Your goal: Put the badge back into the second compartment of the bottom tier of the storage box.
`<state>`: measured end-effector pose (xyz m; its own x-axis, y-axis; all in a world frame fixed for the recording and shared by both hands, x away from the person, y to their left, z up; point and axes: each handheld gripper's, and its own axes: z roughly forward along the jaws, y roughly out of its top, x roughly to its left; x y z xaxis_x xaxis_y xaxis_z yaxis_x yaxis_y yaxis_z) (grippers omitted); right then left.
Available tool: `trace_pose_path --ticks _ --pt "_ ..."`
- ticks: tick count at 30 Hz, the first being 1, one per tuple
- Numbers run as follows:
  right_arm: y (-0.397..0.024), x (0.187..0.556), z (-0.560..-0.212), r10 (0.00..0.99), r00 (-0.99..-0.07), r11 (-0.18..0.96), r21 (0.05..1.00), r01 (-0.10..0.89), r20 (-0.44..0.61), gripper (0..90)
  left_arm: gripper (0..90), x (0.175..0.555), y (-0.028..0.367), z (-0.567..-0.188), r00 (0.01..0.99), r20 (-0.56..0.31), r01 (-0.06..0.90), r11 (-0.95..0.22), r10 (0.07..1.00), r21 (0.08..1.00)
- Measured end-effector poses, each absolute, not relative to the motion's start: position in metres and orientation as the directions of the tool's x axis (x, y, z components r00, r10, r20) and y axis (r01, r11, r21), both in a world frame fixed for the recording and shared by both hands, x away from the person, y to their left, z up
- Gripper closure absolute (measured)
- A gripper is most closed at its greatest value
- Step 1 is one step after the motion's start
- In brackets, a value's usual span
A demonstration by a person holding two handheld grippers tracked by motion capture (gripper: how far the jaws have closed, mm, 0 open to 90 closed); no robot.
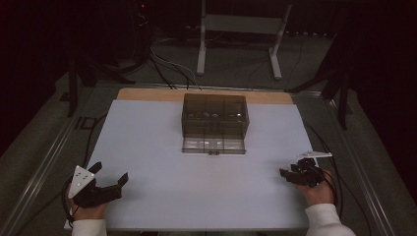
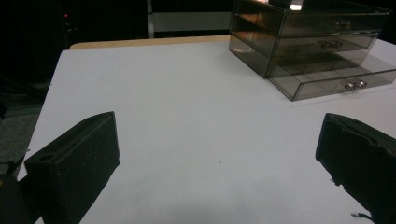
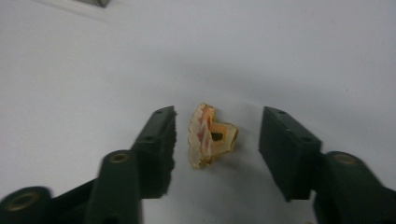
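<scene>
- Nearest, at the right front edge of the white worktop, a hand in a white sleeve holds the right gripper low over the surface.
- Its fingers stand part-way apart with a small orange-and-cream plastic piece between them; the piece lies on the worktop with a scalloped edge turned toward the left finger. A gap shows on each side of it, so the pads are not yet pressing on it and nothing is grasped.
- At the left front edge, the other hand holds the left gripper, with its grey three-cornered plate on top, just above the worktop.
- In the left gripper view its fingers are spread wide and released, with bare white surface between them.
- Farther back, in the middle of the worktop, stands a smoky clear drawer unit. Its bottom drawer is pulled out toward the person, and small items lie in the upper compartments, too dim to tell apart.
- Beyond the worktop's far wooden edge, cables and a white metal stand sit on the dark floor.
</scene>
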<state>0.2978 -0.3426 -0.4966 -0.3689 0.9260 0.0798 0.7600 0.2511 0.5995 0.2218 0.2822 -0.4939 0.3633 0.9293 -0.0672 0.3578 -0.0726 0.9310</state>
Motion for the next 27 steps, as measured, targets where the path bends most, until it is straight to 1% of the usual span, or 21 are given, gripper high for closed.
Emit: trace_pose_path --ticks 2,5,6,11,15,18,21,27 --pt "-0.343 0.298 -0.499 0.927 -0.364 0.246 0.589 0.769 0.088 51.8 0.3 0.222 0.282 -0.494 0.364 -0.066 0.357 -0.074 0.929 0.931" --pt "-0.344 0.298 -0.501 0.925 -0.367 0.244 0.581 0.777 0.102 61.7 0.3 0.222 0.282 -0.494 0.366 -0.065 0.358 -0.076 0.928 0.931" --pt "-0.344 0.298 -0.501 0.922 -0.371 0.246 0.581 0.776 0.106 63.0 0.3 0.222 0.282 -0.494 0.367 -0.064 0.358 -0.077 0.928 0.931" --pt "-0.340 0.295 -0.496 0.920 -0.384 0.264 0.598 0.757 0.080 73.0 0.3 0.222 0.281 -0.494 0.369 -0.063 0.359 -0.079 0.927 0.930" --pt "-0.334 0.292 -0.490 0.910 -0.411 0.294 0.611 0.735 0.058 80.2 0.3 0.222 0.281 -0.494 0.369 -0.064 0.360 -0.079 0.927 0.930" --pt "-0.329 0.292 -0.487 0.905 -0.424 0.316 0.607 0.730 0.039 86.3 0.4 0.222 0.281 -0.494 0.368 -0.065 0.361 -0.078 0.928 0.929" --pt "-0.324 0.293 -0.486 0.900 -0.435 0.339 0.594 0.730 0.021 88.0 0.4 0.222 0.281 -0.494 0.369 -0.064 0.361 -0.079 0.927 0.929" --pt "-0.318 0.296 -0.484 0.895 -0.446 0.369 0.567 0.736 -0.003 88.1 0.4 0.222 0.281 -0.494 0.369 -0.064 0.361 -0.080 0.927 0.929"
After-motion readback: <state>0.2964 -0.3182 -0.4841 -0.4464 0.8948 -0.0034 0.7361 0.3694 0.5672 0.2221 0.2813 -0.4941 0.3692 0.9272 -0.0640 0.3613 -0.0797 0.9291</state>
